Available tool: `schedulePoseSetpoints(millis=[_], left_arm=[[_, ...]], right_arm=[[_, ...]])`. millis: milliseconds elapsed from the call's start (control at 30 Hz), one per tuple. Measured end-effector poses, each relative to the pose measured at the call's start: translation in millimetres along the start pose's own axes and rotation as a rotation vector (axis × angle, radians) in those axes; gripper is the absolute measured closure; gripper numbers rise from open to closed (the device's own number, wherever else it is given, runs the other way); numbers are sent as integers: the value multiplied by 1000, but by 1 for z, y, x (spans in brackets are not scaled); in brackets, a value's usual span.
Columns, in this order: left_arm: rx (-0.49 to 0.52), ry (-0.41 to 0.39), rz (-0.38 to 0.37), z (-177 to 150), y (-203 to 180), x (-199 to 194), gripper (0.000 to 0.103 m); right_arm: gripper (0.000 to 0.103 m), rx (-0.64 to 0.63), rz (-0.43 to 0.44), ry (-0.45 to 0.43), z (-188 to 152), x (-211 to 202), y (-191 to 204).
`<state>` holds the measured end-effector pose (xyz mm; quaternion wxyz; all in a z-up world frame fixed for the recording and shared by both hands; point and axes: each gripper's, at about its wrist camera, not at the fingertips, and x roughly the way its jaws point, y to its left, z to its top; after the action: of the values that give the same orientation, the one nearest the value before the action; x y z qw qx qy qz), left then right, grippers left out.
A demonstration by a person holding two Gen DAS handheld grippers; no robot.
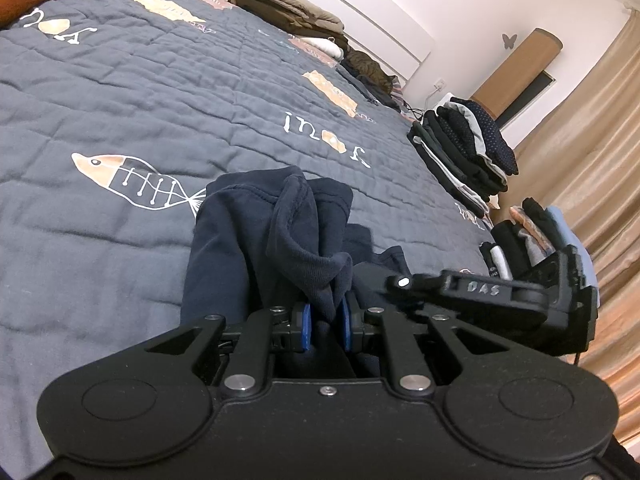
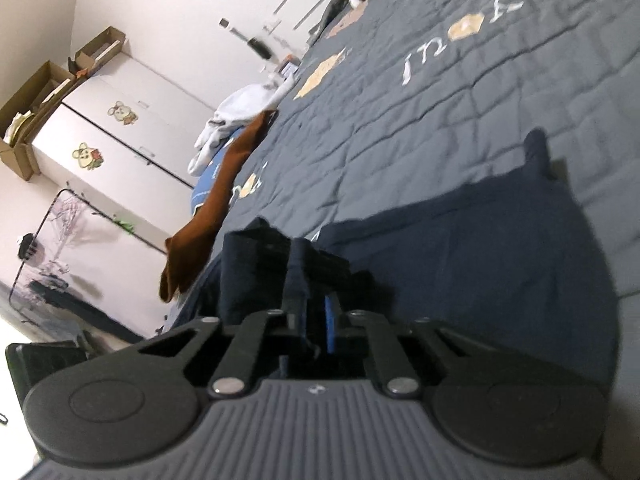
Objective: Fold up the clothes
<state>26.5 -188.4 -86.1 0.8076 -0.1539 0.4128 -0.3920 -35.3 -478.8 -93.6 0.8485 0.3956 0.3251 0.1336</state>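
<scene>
Two grippers at lower centre of their frames, left gripper (image 1: 325, 322) jaws clamped on navy garment (image 1: 256, 240), right gripper (image 2: 314, 320) jaws pinching its edge, grey quilted bed (image 1: 120, 92) beneath.

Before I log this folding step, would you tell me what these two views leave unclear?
- Left wrist view: the navy garment is bunched, so its type is unclear; the left gripper body hides its near end.
- Right wrist view: motion blur smears the right gripper, hiding how much cloth it holds.
</scene>
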Motion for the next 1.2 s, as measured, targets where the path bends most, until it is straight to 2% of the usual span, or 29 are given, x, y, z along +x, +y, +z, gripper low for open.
schedulePoseSetpoints(millis=[167,333,433,533,600,700,833,933,967,1033,1067,1200], left_arm=[[-2,-1,-2,0,0,0,88],[-1,-1,1,1,0,1,88],[-1,-1,2,1,-1,1,88],[-1,-1,3,1,-1,1,88],[1,0,4,1,-1,1,88],[0,1,2,1,0,1,88],[2,1,2,1,0,1,88],[1,2,0,1,1,1,88],[1,3,0,1,1,1,88],[1,3,0,1,1,1,88],[1,3,-1,1,0,0,88],[-5,-3,-11,2,1,-1,88]], right_arm=[[96,-34,-93,-87,18,-30,3],[96,-167,-272,-138,29,-53,11],[94,-112,-205,-108,30,-53,-1],[86,-112,-143,-67,25,-42,-3],[65,-82,-110,-50,22,-32,-6],[55,-49,-116,-44,18,-20,-12],[53,-53,-145,-18,10,-6,-15],[53,-50,-130,-13,5,-1,-15],[57,-51,-115,-15,4,0,-14],[79,-36,-105,-4,3,1,-13],[97,-26,-106,5,3,2,-13],[98,-60,-113,-41,7,-13,-3]])
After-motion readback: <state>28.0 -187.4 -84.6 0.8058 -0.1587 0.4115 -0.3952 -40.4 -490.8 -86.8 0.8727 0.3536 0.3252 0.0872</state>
